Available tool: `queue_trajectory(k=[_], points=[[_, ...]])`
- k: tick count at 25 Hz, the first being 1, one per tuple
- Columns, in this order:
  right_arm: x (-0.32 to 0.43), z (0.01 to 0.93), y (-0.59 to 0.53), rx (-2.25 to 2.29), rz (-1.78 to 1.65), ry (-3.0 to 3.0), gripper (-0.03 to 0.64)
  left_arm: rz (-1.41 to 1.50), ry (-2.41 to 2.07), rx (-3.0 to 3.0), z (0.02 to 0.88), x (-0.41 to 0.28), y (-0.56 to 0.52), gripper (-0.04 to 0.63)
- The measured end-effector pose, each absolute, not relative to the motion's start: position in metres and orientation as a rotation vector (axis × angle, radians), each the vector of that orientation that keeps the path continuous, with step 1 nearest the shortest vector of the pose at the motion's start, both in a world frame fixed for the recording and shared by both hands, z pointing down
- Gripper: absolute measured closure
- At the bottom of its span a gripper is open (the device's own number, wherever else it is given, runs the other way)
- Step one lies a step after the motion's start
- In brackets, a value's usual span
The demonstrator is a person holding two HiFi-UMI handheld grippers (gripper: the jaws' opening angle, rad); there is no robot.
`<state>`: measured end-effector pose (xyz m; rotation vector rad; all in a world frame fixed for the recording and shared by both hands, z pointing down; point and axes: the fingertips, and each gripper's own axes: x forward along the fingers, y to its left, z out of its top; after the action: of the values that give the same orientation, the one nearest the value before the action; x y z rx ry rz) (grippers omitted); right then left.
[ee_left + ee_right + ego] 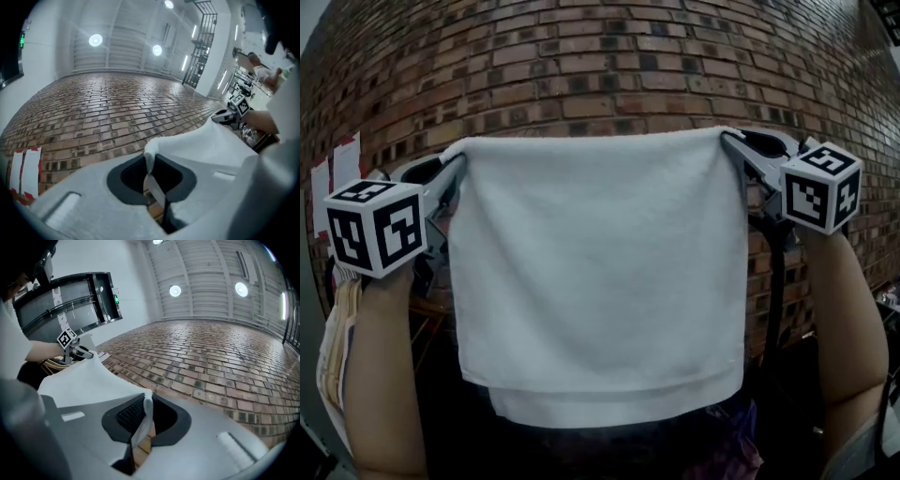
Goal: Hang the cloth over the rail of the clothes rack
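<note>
A white cloth (598, 272) hangs spread out in front of me, doubled so that a lower layer shows under its bottom hem. My left gripper (453, 174) is shut on its top left corner and my right gripper (735, 146) is shut on its top right corner, at about the same height. In the left gripper view the cloth's edge (151, 157) is pinched between the closed jaws of the left gripper (151, 165). The right gripper view shows the same pinch on the cloth (146, 404). The cloth hides whatever rail is behind it.
A red brick wall (600, 66) fills the background. A dark upright post (775, 300) stands behind the cloth's right edge. White paper sheets (336, 173) are stuck on the wall at the left, and pale fabric (333, 352) hangs low on the left.
</note>
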<state>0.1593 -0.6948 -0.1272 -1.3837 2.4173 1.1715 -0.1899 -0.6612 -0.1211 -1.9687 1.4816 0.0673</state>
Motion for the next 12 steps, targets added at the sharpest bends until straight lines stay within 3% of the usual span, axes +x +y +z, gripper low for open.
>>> queue_trajectory(k=[6, 12], points=[[0.157, -0.165, -0.751, -1.475, 1.166, 2.492, 0.592, -0.175, 1.496, -1.993, -0.151, -0.187, -0.722, 0.572], [0.15, -0.138, -0.824, -1.499, 1.078, 2.777, 0.592, -0.547, 1.467, -2.031, -0.123, -0.187, -0.791, 0.572]])
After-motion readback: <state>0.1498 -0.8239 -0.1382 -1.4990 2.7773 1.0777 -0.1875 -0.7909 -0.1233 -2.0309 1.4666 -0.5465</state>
